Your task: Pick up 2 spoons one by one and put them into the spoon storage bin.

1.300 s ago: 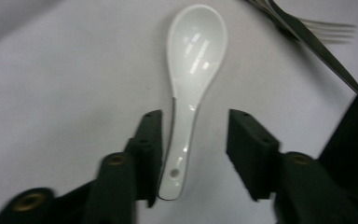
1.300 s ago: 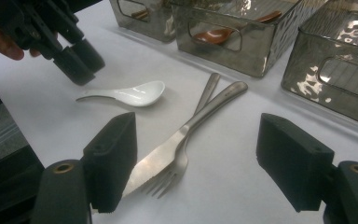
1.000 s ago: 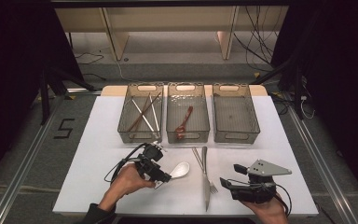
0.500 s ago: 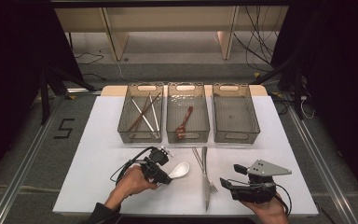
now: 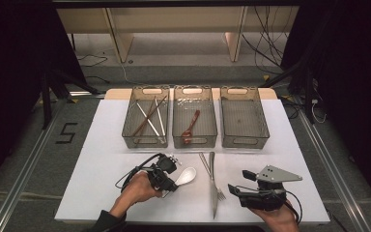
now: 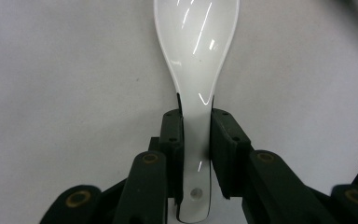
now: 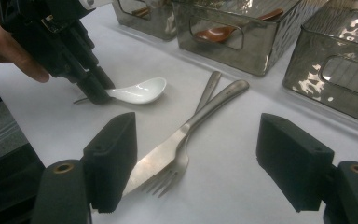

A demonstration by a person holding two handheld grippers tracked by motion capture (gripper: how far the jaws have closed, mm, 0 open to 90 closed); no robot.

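Note:
A white ceramic spoon [image 5: 186, 175] [image 6: 196, 56] lies on the white table, bowl pointing right and away. My left gripper [image 5: 170, 181] [image 6: 196, 116] is at its handle; the jaws have just been closing and the pads now press the handle from both sides. In the right gripper view the left gripper [image 7: 93, 91] meets the spoon [image 7: 137, 90] at table level. My right gripper [image 5: 234, 189] [image 7: 193, 135] rests at the front right, open, with nothing gripped. A knife [image 5: 213, 181] [image 7: 182, 135] and a fork [image 7: 168, 179] lie crossed just ahead of it.
Three clear grey bins stand in a row at the back: the left bin [image 5: 145, 144] holds chopsticks, the middle bin [image 5: 194, 144] a brown spoon [image 5: 191, 126], and the right bin [image 5: 245, 144] looks bare. A cable loops behind my left hand.
My left gripper has settled lower over the spoon's handle and its jaws have narrowed onto it. The right gripper, knife and fork have not moved.

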